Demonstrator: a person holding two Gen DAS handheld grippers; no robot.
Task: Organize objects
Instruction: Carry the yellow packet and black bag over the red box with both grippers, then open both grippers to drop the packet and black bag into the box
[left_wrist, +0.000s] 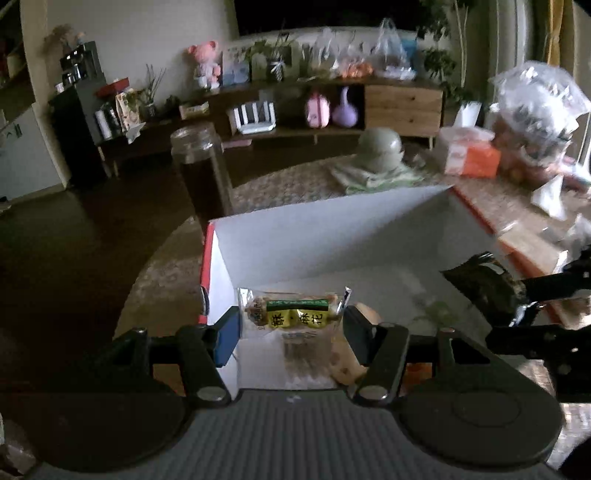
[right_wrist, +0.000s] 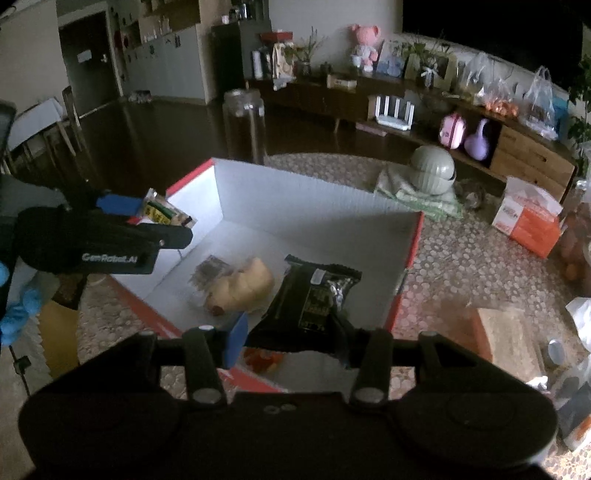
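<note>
A white box with red outer sides (left_wrist: 332, 236) (right_wrist: 295, 206) stands open on the table. My left gripper (left_wrist: 291, 328) is shut on a yellow-and-green snack packet (left_wrist: 295, 312), held over the box's left side; it also shows in the right wrist view (right_wrist: 164, 214). My right gripper (right_wrist: 291, 332) is shut on a black snack packet (right_wrist: 314, 295), held over the box's near edge; it shows in the left wrist view (left_wrist: 480, 280). On the box floor lie a pale bread packet (right_wrist: 240, 288) and a small clear packet (right_wrist: 208, 271).
A tall glass jar (left_wrist: 199, 173) stands behind the box. A green lidded bowl on a cloth (right_wrist: 432, 173) and an orange tissue box (right_wrist: 528, 218) sit further back right. A brown block (right_wrist: 506, 336) and plastic bags (left_wrist: 535, 110) crowd the right side.
</note>
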